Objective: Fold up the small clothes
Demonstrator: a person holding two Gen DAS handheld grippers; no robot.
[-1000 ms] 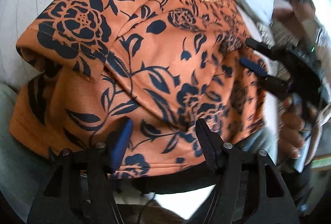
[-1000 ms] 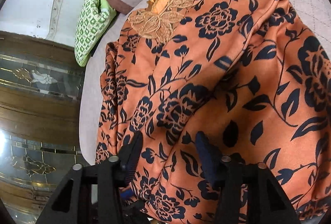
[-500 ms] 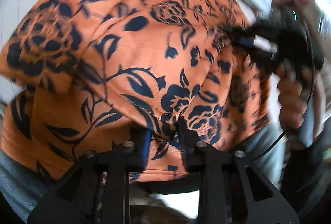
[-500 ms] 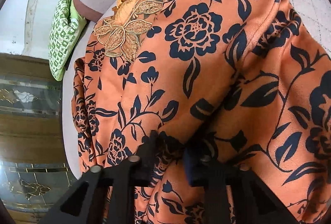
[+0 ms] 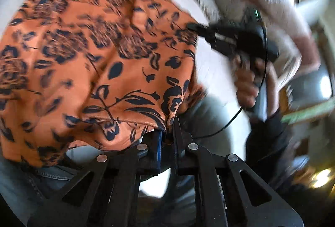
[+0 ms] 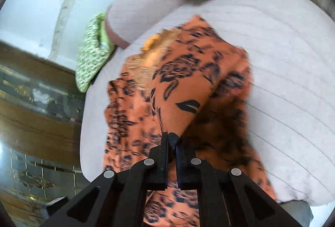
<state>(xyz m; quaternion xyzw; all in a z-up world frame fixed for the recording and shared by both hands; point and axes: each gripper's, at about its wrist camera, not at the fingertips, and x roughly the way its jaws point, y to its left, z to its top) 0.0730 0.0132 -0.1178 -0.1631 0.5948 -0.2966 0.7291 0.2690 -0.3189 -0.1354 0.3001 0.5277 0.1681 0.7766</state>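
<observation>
With both tongs pinching the near hem, I have the garment [image 5: 88, 63] hanging from two points so its edge stays taut between them. My left tongs [image 5: 167, 130] are closing at this moment, and the hem is already bunched between the fingers. My right tongs [image 6: 171, 143] are pressed together on a gathered nub of the same cloth; in the left view they [image 5: 196, 27] show further along that edge, well apart from the left pair. I grip it wide like this so the lifted half can travel as one flat sheet, I judge, rather than sagging in the middle. The rest of the garment lies on the pale quilted bed [image 6: 282, 63], its gold lace neckline [image 6: 150, 55] at the far end, near a green patterned cushion [image 6: 90, 53]. That far end stays down, I reckon, to anchor the fold.
</observation>
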